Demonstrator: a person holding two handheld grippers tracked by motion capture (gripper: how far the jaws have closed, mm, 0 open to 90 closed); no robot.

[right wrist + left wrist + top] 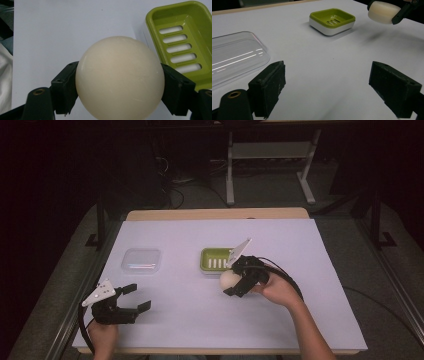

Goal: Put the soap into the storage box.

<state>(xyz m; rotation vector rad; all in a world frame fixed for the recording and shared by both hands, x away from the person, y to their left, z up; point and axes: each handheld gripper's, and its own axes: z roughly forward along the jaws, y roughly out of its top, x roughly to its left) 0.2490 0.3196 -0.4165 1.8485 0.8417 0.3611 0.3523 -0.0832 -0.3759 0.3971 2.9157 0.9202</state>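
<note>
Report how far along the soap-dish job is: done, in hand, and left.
Done: the clear lid lies off on the sheet, apart from the green soap dish, which sits open and empty. In hand: the right gripper is clamped on the round cream soap, held just beside the dish. Left, probably: setting the soap in the dish, then perhaps the lid, which the open left gripper waits near.

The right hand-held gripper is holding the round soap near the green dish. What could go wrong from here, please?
1. The cream soap is smooth and round, held only at its two sides by the right hand-held gripper, so it may slip out and roll on the white sheet.
2. The green soap dish looks light; a bump from the jaws could push it.
3. The clear lid lies close to the open left hand-held gripper and could be knocked.
</note>
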